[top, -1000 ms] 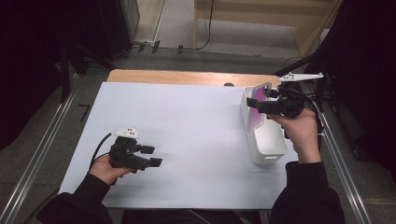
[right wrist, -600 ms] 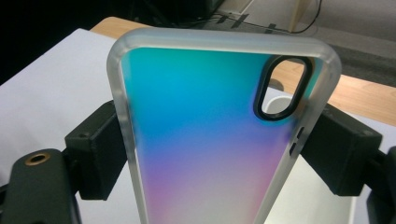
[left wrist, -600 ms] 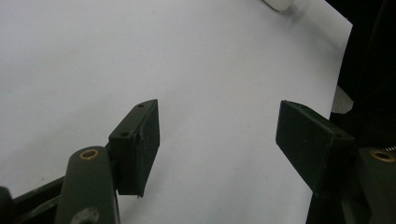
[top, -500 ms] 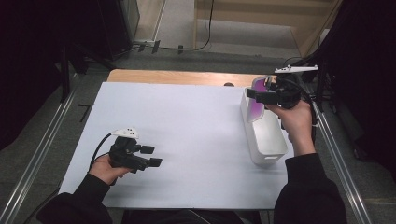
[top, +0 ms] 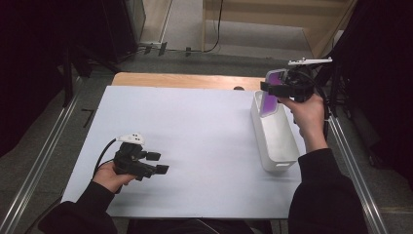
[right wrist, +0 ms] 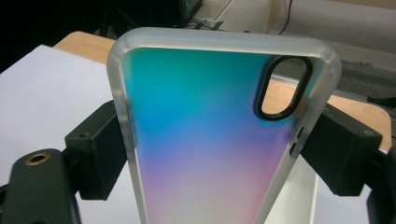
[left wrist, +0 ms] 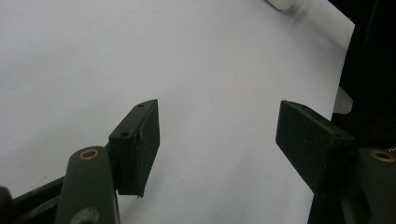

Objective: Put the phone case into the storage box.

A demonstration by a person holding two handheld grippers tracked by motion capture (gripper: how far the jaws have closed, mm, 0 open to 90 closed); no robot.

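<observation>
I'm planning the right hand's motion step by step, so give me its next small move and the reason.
Probably carry the phone case leftward, clear of the white bin, toward the open white sheet. The right gripper clamps it by both edges above the bin's far end, while the left gripper waits open.

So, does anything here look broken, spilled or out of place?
Nothing stands out. The phone case looks whole, held upright between the right gripper's jaws above the far end of the white bin. The left gripper rests open on the white table sheet. No spill or damage shows.
</observation>
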